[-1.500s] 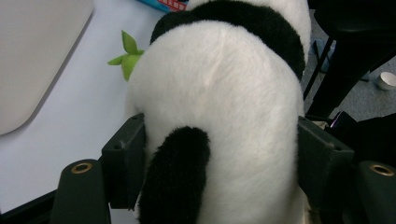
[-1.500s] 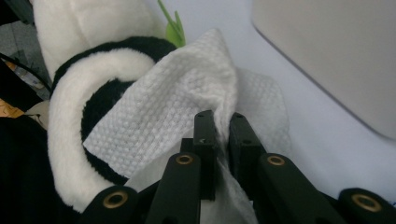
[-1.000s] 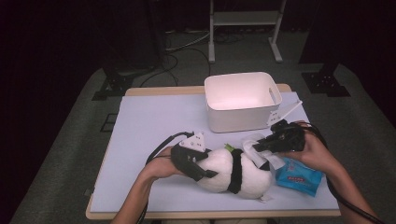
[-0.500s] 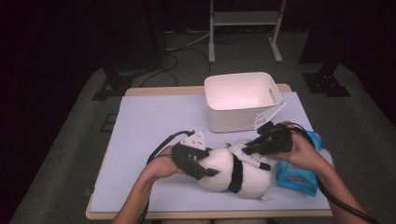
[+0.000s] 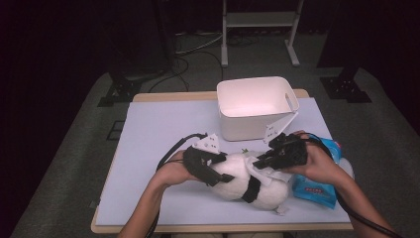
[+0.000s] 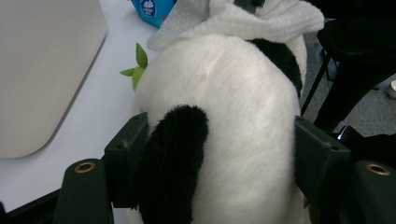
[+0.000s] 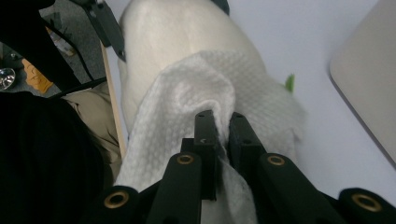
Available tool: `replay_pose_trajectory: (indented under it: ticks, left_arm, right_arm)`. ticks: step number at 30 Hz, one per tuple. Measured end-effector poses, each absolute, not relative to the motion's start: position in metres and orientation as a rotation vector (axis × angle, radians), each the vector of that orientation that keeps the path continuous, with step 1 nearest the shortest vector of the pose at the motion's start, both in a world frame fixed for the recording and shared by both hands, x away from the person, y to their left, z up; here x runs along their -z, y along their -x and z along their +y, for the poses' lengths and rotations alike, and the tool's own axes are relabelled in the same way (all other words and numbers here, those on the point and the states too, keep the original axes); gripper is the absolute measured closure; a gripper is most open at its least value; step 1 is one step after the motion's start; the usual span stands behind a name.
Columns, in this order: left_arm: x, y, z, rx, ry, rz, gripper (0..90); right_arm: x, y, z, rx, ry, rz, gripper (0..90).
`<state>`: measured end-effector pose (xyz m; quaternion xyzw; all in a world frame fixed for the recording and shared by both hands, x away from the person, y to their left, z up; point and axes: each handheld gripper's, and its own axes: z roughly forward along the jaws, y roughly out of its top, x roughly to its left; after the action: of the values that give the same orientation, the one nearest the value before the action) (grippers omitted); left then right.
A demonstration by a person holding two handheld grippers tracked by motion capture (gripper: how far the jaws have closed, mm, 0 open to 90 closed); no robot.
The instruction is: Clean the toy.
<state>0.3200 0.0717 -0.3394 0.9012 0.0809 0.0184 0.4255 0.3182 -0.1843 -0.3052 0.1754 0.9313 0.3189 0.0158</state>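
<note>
A black-and-white plush panda (image 5: 247,181) lies on the pale mat near the table's front edge. My left gripper (image 5: 218,171) is shut on its head end; in the left gripper view the jaws press both sides of the panda (image 6: 233,135). My right gripper (image 5: 262,158) is shut on a white wipe (image 7: 187,98) and holds it against the panda's (image 7: 163,32) white body. The wipe (image 6: 252,18) drapes over the toy's back. A green leaf (image 6: 136,70) pokes out beside the toy.
A white bin (image 5: 255,106) stands just behind the panda. A blue pack of wipes (image 5: 317,186) lies at the right, under the right hand. The mat (image 5: 158,129) is bare at left and back. Table edge (image 5: 213,229) is close in front.
My right gripper has moved left from beside the blue pack onto the panda, bringing the white wipe with it. The left gripper has stayed clamped on the toy.
</note>
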Motion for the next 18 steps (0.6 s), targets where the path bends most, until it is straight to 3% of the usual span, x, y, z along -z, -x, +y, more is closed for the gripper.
replay_pose_trajectory:
  ticks: [11,18]
  left_arm:
    - [0.34,-0.32,0.069,-0.034,-2.253,0.201,29.5]
    - [0.331,-0.321,0.064,-0.053,-2.266,0.195,29.8]
  right_arm:
    - [0.316,-0.303,-0.227,-1.045,-0.66,2.845,82.9]
    - [0.312,-0.303,-0.224,-1.061,-0.652,2.818,82.9]
